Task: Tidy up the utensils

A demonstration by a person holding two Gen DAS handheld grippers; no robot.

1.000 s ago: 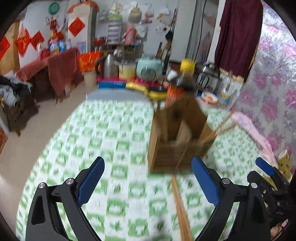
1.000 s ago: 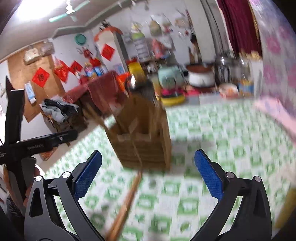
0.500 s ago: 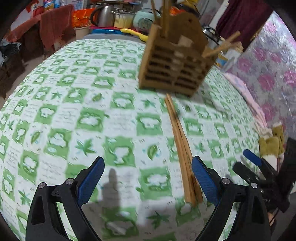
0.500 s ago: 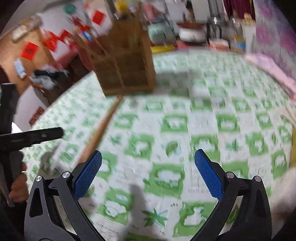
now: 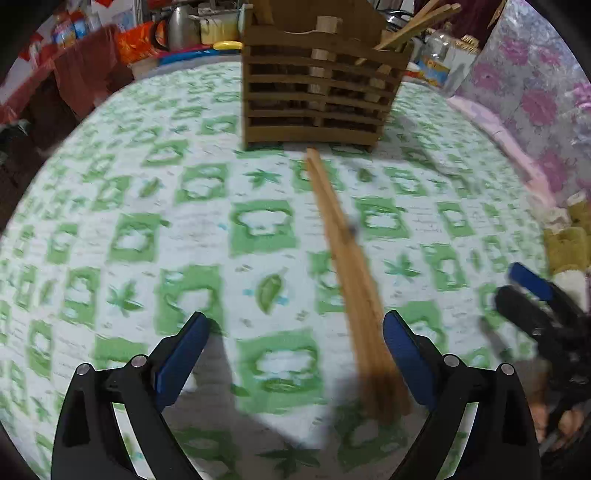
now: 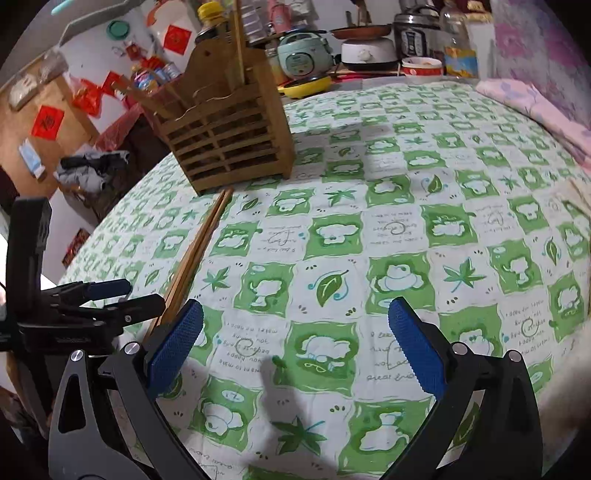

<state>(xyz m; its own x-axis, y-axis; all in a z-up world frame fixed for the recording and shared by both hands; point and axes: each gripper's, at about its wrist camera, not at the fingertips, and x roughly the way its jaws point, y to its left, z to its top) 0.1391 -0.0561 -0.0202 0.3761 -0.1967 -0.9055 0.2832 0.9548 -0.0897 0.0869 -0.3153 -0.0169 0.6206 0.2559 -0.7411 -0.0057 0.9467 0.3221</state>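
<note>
A slatted wooden utensil holder [image 5: 317,85] [image 6: 229,140] stands on the green-checked tablecloth, with several chopsticks [image 5: 417,22] poking out of it. A bundle of wooden chopsticks [image 5: 351,273] [image 6: 195,254] lies flat on the cloth, running from the holder's base toward me. My left gripper [image 5: 295,354] hovers low and open, its right finger [image 5: 406,354] just beside the near ends of the bundle. My right gripper [image 6: 295,347] is open over bare cloth, to the right of the bundle. Each gripper shows in the other's view, the right gripper [image 5: 532,295] at the right edge and the left gripper [image 6: 110,295] at the left edge.
The round table [image 6: 443,155] drops off at the left toward the floor. Behind it a counter holds a rice cooker [image 6: 306,51], a pressure cooker [image 6: 413,33], jars and a yellow dish. A pink floral covering [image 5: 535,110] lines the right side. A hand [image 5: 554,417] grips the right tool.
Both grippers have tilted down and dropped closer to the tablecloth. The left one has come nearer the lying chopsticks, whose near ends now sit beside its right finger. Both stayed open.
</note>
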